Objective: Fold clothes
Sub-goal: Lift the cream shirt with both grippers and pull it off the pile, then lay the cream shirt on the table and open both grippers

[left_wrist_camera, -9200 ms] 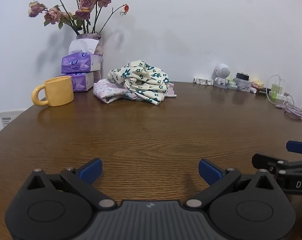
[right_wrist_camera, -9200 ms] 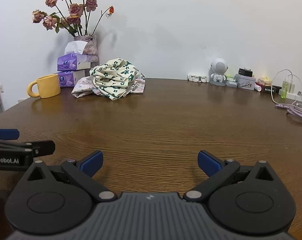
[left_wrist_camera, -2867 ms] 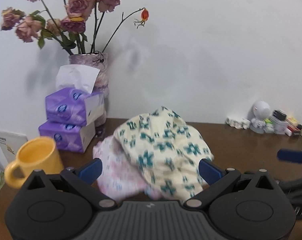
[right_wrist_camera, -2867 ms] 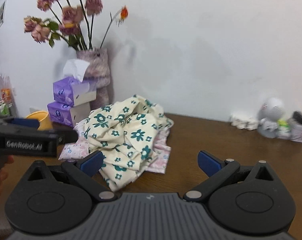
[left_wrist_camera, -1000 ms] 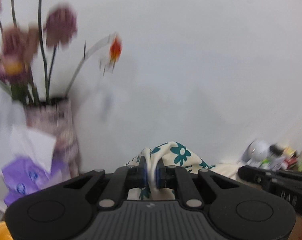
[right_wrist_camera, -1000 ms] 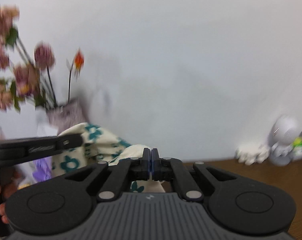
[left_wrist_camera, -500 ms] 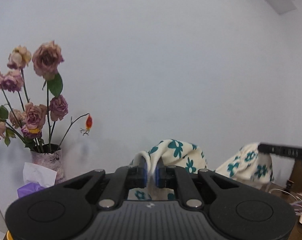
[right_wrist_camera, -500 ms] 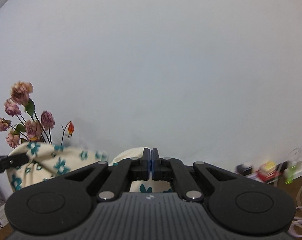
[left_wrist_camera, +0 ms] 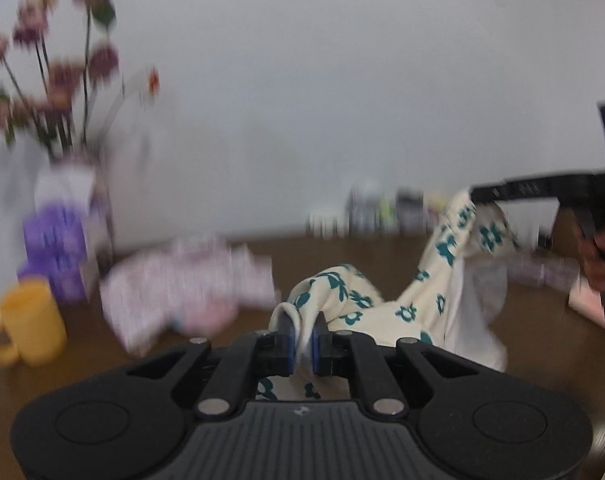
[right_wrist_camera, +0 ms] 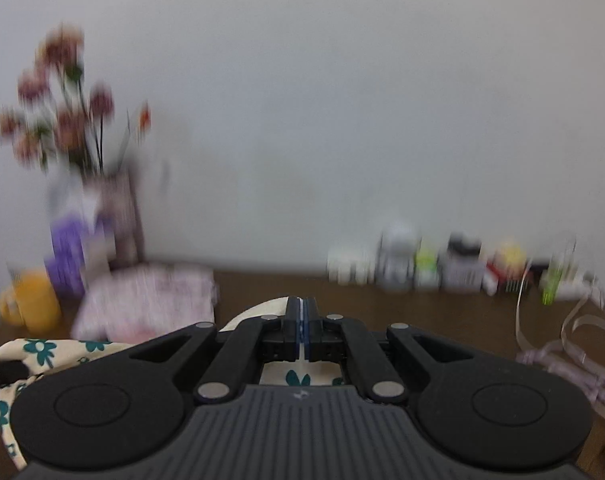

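A cream garment with teal flowers hangs between both grippers above the brown table. My left gripper is shut on a bunched fold of it. In the left wrist view the right gripper pinches the garment's other end up at the right, with a hand on its handle. In the right wrist view my right gripper is shut on the cream floral garment, which shows below the jaws and trails off to the lower left. A pink patterned garment lies on the table behind. Both views are motion-blurred.
A yellow mug, stacked purple tissue boxes and a vase of dried roses stand at the back left. Small gadgets line the wall at the right, with pale cables on the table near them.
Both grippers have come down from high against the wall toward the table, carrying the floral garment. The table and pink garment are back in view. Both stay shut.
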The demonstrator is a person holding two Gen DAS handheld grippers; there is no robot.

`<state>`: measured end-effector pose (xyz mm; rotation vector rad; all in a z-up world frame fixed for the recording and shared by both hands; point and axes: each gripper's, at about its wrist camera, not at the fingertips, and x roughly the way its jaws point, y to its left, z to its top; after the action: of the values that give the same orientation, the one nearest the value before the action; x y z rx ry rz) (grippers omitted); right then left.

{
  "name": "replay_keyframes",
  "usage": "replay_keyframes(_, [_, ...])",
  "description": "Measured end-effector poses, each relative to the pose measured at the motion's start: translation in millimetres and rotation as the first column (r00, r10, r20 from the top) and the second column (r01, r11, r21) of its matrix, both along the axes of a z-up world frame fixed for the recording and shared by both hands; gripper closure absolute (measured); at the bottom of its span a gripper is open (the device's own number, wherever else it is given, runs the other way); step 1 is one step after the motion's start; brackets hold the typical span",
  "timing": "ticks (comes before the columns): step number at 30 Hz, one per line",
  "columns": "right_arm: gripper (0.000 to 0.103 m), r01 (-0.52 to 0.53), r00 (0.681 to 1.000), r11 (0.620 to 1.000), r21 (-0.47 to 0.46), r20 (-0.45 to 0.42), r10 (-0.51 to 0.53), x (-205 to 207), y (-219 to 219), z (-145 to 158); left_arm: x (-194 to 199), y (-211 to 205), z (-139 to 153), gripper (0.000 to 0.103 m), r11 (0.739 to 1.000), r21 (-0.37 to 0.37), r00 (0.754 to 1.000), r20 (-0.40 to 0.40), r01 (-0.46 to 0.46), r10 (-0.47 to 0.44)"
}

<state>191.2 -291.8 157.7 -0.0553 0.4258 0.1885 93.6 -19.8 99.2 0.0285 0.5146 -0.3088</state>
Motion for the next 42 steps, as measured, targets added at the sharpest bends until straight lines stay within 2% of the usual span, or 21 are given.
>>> replay_keyframes(2, [0.102, -0.004, 0.997, 1.000, -0.015, -0.073, 0.003, 11, 11, -35, 1, 5, -23, 0.096, 1.000, 0.004, 0.999, -0.049, -0.002, 0.002])
replay_keyframes(6, [0.102, -0.003, 0.989, 0.999, -0.045, -0.150, -0.004, 20, 22, -86, -4, 17, -50, 0.096, 1.000, 0.008, 0.996, -0.092, -0.016, 0.017])
replay_keyframes(10, [0.102, -0.002, 0.979, 0.999, -0.032, -0.202, -0.004, 30, 24, -115, -1, 22, -60, 0.096, 1.000, 0.005, 0.992, -0.125, -0.012, 0.012])
replay_keyframes(14, [0.102, -0.009, 0.974, 1.000, -0.017, -0.227, 0.005, 34, 20, -123, -2, 26, -54, 0.094, 1.000, 0.007, 0.993, -0.115, 0.005, -0.004])
replay_keyframes(16, [0.099, -0.017, 0.974, 1.000, 0.003, -0.225, 0.017, 31, 16, -121, -2, 28, -48, 0.088, 1.000, 0.008, 0.994, -0.105, 0.014, -0.013])
replay_keyframes(17, [0.098, -0.021, 0.974, 1.000, 0.013, -0.224, 0.023, 29, 14, -120, -2, 29, -45, 0.080, 1.000, 0.008, 0.995, -0.100, 0.019, -0.018])
replay_keyframes(18, [0.092, -0.025, 0.974, 0.999, 0.023, -0.223, 0.029, 28, 12, -120, -2, 31, -43, 0.064, 1.000, 0.009, 0.995, -0.094, 0.023, -0.023])
replay_keyframes(19, [0.080, -0.028, 0.975, 0.999, 0.037, -0.220, 0.035, 25, 9, -118, -3, 32, -40, 0.054, 1.000, 0.009, 0.996, -0.089, 0.028, -0.027])
replay_keyframes(20, [0.071, -0.027, 0.977, 0.997, 0.067, -0.211, 0.041, 18, 1, -112, -2, 34, -34, 0.039, 1.000, 0.005, 0.997, -0.070, 0.026, -0.026])
replay_keyframes(21, [0.058, -0.032, 0.978, 0.996, 0.078, -0.204, 0.047, 10, -4, -107, 0, 35, -27, 0.035, 1.000, 0.007, 0.998, -0.051, 0.028, -0.028])
replay_keyframes(23, [0.056, -0.043, 0.979, 0.994, 0.098, -0.192, 0.062, -6, -14, -97, 4, 36, -13, 0.033, 0.999, 0.013, 0.999, -0.017, 0.033, -0.033])
replay_keyframes(26, [0.052, -0.073, 0.971, 0.993, 0.095, -0.221, 0.093, -27, -15, -98, 24, 23, 3, 0.028, 0.996, 0.059, 0.998, -0.012, 0.070, -0.069])
replay_keyframes(29, [0.052, -0.104, 0.960, 0.990, 0.093, -0.249, 0.124, -49, -16, -99, 52, 4, 6, 0.028, 0.987, 0.106, 0.992, -0.051, 0.118, -0.113])
replay_keyframes(32, [0.051, -0.127, 0.951, 0.988, 0.084, -0.272, 0.146, -69, -15, -103, 84, -14, -3, 0.028, 0.980, 0.124, 0.981, -0.136, 0.158, -0.141])
replay_keyframes(38, [0.051, -0.107, 0.947, 0.991, 0.077, -0.294, 0.125, -74, -15, -118, 120, -34, -27, 0.032, 0.970, 0.141, 0.952, -0.264, 0.197, -0.155])
replay_keyframes(40, [0.051, -0.100, 0.944, 0.991, 0.087, -0.306, 0.123, -70, -15, -123, 127, -36, -34, 0.043, 0.969, 0.134, 0.941, -0.299, 0.208, -0.160])
replay_keyframes(41, [0.051, -0.100, 0.943, 0.991, 0.088, -0.310, 0.123, -68, -15, -125, 128, -35, -37, 0.058, 0.970, 0.120, 0.934, -0.316, 0.214, -0.167])
replay_keyframes(42, [0.052, -0.101, 0.942, 0.991, 0.088, -0.313, 0.124, -66, -14, -127, 130, -35, -40, 0.079, 0.970, 0.107, 0.927, -0.333, 0.219, -0.173])
